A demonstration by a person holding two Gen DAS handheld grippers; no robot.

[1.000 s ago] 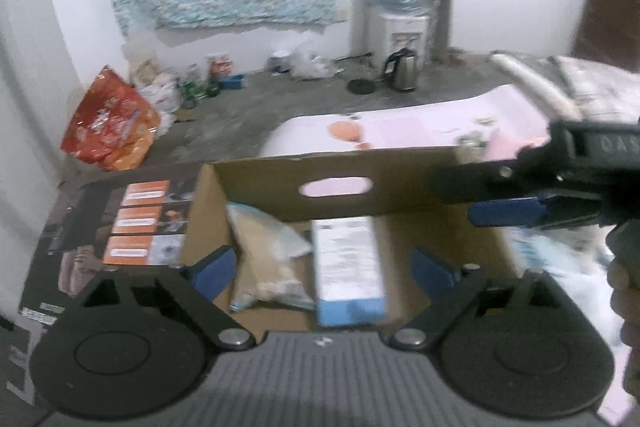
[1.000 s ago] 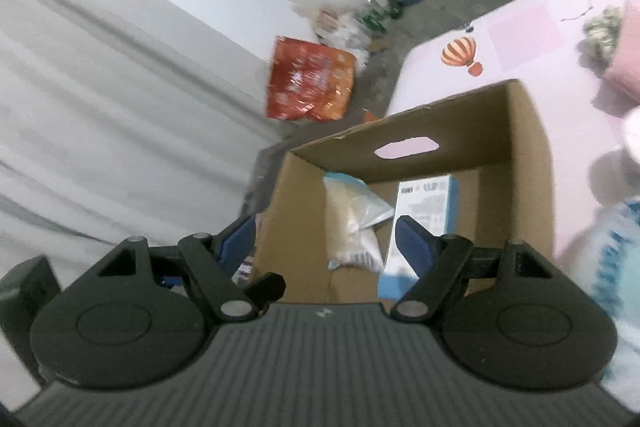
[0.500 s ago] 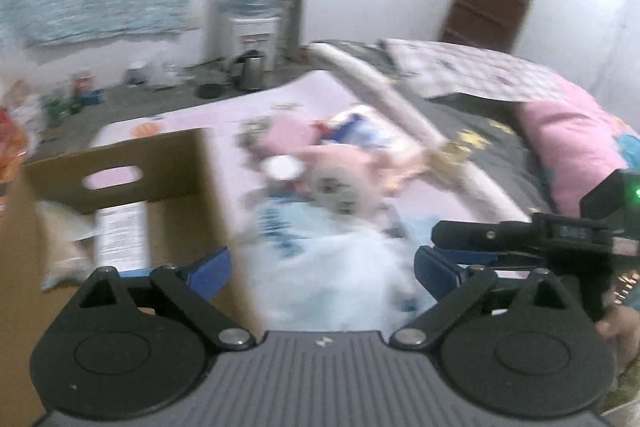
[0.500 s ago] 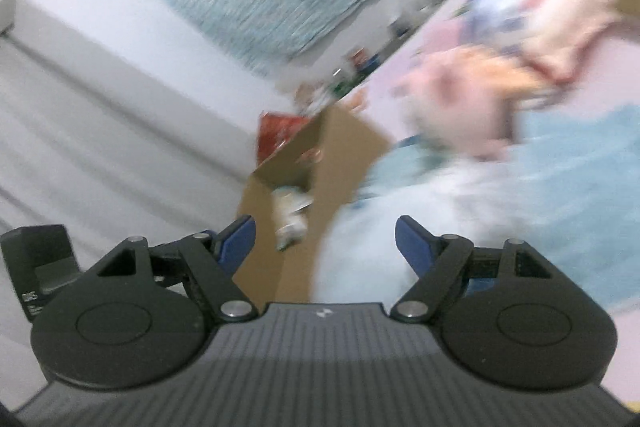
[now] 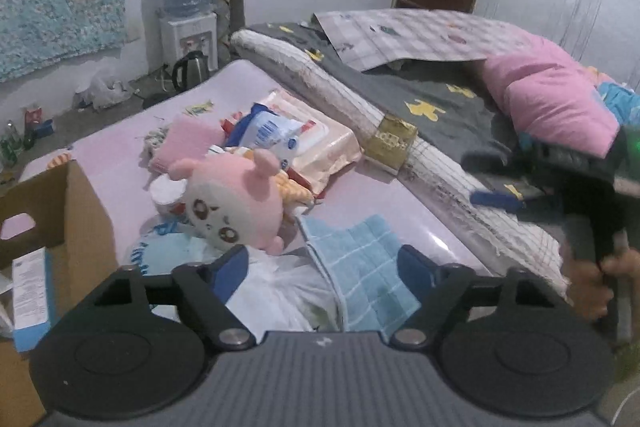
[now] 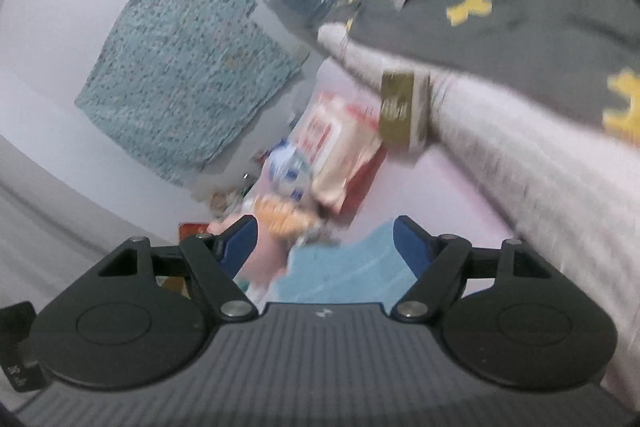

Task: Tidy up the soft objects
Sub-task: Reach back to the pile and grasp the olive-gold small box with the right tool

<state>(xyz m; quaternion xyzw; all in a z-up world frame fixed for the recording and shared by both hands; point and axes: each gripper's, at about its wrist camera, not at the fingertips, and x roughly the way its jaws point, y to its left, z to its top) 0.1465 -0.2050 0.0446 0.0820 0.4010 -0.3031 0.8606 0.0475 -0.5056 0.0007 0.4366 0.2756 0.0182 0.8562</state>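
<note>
My left gripper [image 5: 324, 263] hovers over the pile on the pink bed sheet; its jaws are closing, with nothing pressed between the pads. Below them lie a blue checked cloth [image 5: 360, 259] and a white plastic bag [image 5: 280, 295]. Just ahead and to the left rests a pink round plush toy [image 5: 236, 207]. The cardboard box [image 5: 76, 211] stands at the left edge. My right gripper [image 6: 324, 243] is open and closing slightly, with nothing held. Its blurred view shows the blue cloth [image 6: 344, 275] under it and a wipes pack [image 6: 344, 151] beyond.
Behind the plush lie a wipes pack [image 5: 320, 143], a blue-white packet [image 5: 272, 131] and a pink pad [image 5: 188, 143]. A rolled mat [image 5: 360, 99] borders the sheet on the right, with a grey blanket and a pink pillow [image 5: 552, 99] past it. A hand [image 5: 592, 283] grips the right tool.
Both grippers swung right, away from the cardboard box and over the pile on the bed. The box slid to the left edge of the left view. The left jaws have narrowed.
</note>
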